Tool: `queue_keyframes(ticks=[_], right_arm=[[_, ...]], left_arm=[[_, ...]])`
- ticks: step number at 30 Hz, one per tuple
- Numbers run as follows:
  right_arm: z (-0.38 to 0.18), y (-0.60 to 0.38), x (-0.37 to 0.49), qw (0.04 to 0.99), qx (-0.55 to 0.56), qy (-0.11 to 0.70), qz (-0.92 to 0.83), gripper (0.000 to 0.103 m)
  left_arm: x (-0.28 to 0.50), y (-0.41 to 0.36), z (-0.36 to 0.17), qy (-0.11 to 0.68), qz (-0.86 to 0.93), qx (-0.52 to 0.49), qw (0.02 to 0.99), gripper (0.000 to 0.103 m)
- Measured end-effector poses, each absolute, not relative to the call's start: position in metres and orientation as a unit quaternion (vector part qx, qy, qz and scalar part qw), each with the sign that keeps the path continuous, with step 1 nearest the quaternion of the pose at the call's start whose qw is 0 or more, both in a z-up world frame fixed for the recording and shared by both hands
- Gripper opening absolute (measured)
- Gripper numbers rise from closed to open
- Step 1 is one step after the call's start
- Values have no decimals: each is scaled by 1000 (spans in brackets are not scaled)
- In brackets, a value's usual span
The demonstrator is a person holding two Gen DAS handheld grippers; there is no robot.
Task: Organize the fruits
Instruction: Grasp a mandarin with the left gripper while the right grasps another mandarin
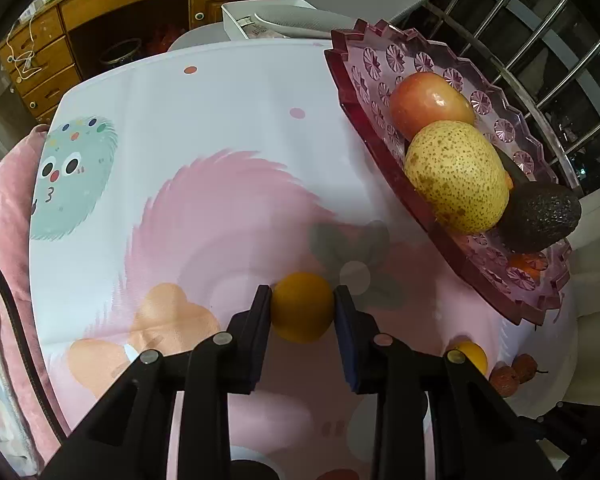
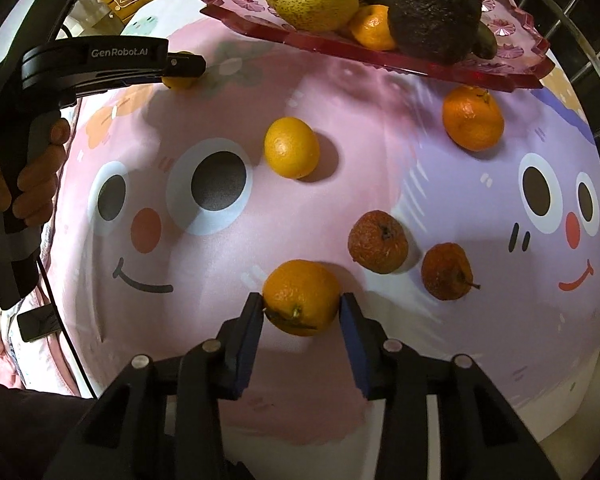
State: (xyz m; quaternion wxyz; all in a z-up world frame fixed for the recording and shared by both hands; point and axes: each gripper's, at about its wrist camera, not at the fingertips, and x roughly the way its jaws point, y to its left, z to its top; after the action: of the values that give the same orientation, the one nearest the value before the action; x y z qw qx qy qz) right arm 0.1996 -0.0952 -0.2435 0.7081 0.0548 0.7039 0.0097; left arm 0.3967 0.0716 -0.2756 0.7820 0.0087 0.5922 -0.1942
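Both grippers are clamped on fruit right now. The left gripper (image 1: 302,300) has a small yellow-orange citrus (image 1: 302,307) pinched between its pads, low centre of the left wrist view, on the cartoon tablecloth (image 1: 204,128). The right gripper (image 2: 302,308) squeezes a mandarin (image 2: 302,298) at the bottom middle of its own view — pads on opposite sides, across the widest part. The pink glass tray (image 1: 452,256) sits at the right edge, already holding a pear (image 1: 456,176), apple (image 1: 430,106) and avocado (image 1: 540,218). These little citrus look light, round and a bit soft-skinned, so I'd grip gently — they could roll or squash.
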Motion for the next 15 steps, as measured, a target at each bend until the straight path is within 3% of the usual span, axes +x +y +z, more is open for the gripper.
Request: queue_keyframes(ticks=[15], right_arm=[[-227,-134,207,697,115,707,-1,38]], left_arm=[[372,99,-252,608,-151,0,779,29]])
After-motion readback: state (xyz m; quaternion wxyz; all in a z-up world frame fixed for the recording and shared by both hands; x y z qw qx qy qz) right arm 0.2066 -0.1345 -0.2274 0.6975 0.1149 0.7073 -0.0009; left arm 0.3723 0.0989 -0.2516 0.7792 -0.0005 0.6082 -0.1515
